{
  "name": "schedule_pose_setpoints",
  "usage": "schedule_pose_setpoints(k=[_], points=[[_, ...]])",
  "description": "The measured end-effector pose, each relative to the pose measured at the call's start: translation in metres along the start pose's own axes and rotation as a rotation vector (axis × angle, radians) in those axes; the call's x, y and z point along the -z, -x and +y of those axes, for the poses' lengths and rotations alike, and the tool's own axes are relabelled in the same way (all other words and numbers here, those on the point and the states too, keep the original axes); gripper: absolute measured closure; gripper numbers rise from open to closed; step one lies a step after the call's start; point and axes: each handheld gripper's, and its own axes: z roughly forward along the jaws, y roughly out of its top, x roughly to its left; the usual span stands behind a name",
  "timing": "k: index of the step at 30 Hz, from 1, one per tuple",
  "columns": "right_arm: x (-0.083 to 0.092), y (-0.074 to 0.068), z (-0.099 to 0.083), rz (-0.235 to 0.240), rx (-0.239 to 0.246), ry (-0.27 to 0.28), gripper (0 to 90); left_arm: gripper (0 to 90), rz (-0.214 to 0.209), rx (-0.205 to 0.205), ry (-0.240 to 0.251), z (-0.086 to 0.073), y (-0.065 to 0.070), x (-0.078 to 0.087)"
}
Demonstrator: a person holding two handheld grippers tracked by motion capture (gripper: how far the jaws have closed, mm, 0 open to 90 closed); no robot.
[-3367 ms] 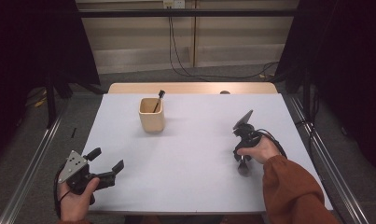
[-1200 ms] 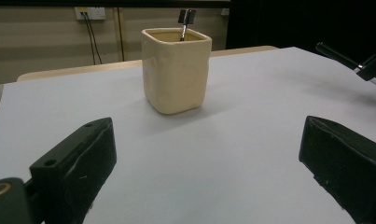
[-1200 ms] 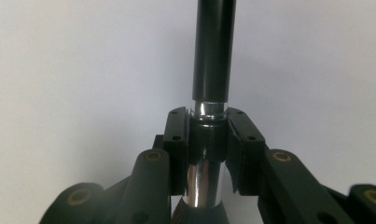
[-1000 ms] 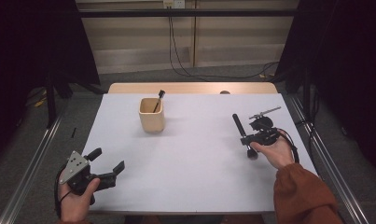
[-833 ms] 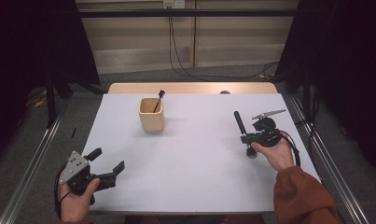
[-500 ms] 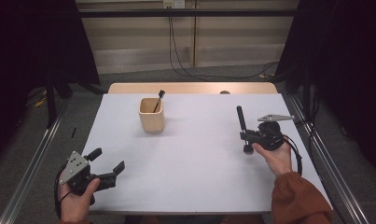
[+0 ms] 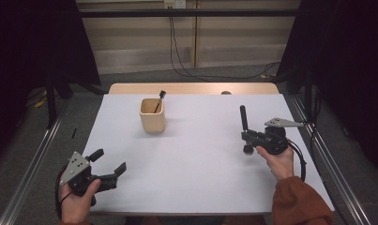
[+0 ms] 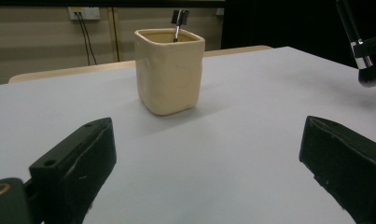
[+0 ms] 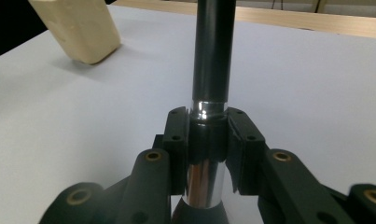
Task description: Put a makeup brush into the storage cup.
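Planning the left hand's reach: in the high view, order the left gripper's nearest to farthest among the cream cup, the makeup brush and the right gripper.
1. cream cup, up and right of the left gripper.
2. makeup brush, across the table, upright.
3. right gripper, gripping that brush; too close to rank apart.

The counter lies open across its middle and near edge, so either gripper has free passage there. The sole standing obstacle is the cream cup, upright toward the far left, with a thin stick rising above its rim. The makeup brush, held upright at the right, occupies room above that side.
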Motion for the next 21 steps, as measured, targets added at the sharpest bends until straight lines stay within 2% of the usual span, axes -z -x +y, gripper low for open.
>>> schedule_pose_setpoints(k=[5, 7, 9, 14, 21], points=[[0.001, -0.002, -0.001, 0.079, 0.008, 0.006, 72.3, 3.9, -0.017, 0.001, 0.008, 0.001, 0.002, -0.001], [0.002, -0.008, -0.001, 0.108, 0.033, 0.000, 72.3, 3.7, -0.024, 0.001, 0.007, 0.001, 0.003, -0.001], [0.002, -0.009, -0.001, 0.113, 0.039, 0.003, 72.3, 3.7, -0.025, 0.001, 0.005, 0.001, 0.004, -0.001], [0.006, -0.021, 0.001, 0.161, 0.059, 0.015, 72.3, 3.7, -0.033, 0.007, 0.009, 0.002, 0.005, 0.000], [0.005, -0.031, 0.001, 0.198, 0.091, -0.004, 72.3, 3.6, -0.046, 0.005, 0.009, 0.002, 0.010, -0.001]])
